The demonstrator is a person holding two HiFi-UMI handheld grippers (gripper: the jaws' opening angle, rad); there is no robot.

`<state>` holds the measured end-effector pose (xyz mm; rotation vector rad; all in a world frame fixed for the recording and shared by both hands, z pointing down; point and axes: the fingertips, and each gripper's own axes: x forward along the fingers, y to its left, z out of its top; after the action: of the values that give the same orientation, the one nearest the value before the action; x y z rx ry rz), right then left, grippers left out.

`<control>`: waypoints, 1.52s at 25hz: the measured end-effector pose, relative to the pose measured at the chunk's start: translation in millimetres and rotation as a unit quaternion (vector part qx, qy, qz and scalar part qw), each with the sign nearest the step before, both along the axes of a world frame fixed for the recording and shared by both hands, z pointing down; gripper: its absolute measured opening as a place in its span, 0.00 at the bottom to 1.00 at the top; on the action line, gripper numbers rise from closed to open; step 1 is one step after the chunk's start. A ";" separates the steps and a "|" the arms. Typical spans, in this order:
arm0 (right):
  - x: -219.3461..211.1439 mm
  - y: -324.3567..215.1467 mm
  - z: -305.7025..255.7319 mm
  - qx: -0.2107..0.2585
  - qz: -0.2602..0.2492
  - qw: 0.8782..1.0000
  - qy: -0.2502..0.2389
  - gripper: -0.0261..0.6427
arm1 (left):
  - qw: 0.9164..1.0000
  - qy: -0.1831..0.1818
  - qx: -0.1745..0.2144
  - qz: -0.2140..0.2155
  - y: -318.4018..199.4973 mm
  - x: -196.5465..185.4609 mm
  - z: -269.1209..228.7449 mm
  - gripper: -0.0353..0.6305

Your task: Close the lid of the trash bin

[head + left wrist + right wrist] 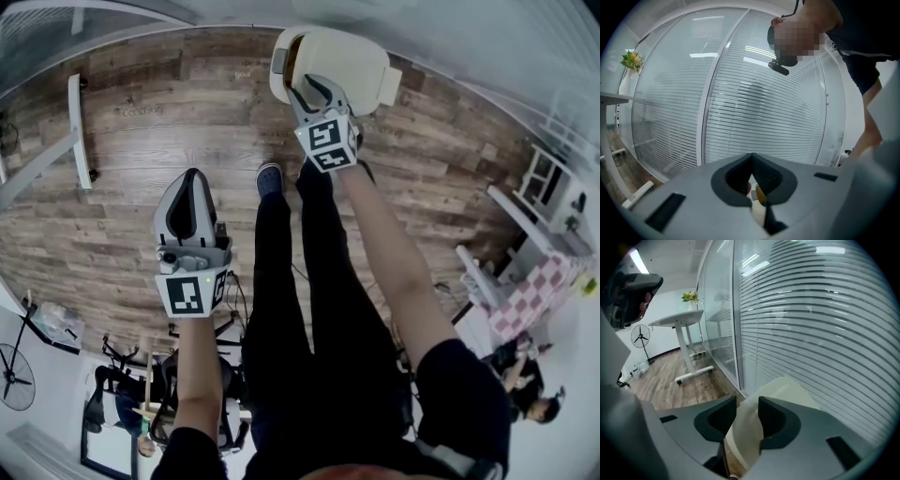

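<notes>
Lid (783, 391) of the bin (364, 67) on the floor (187, 112) by the blinds (811, 333) stands raised, its edge clamped in your right tongs (747, 404) to swing it down; your left tongs (751, 161), closed and empty, hold clear.

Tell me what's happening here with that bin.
A person stands on the wood floor with a handheld gripper in each hand. The right gripper reaches out to the cream trash bin by the glass wall, and its jaws are clamped on the edge of the raised lid. The lid is not down yet. The left gripper is shut, empty, and held off to the side over the floor, away from the bin.
</notes>
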<state>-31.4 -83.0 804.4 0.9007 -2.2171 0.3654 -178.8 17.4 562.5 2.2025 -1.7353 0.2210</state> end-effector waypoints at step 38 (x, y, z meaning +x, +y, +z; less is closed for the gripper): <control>-16.5 -9.9 77.7 -0.116 0.048 0.991 0.044 0.19 | 1.000 0.006 -0.020 -0.003 -2.8 -19.1 25.4 0.06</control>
<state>-47.9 -92.8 882.1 0.8813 -2.0064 0.6028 -197.9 14.6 587.9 2.1667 -1.7158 0.2381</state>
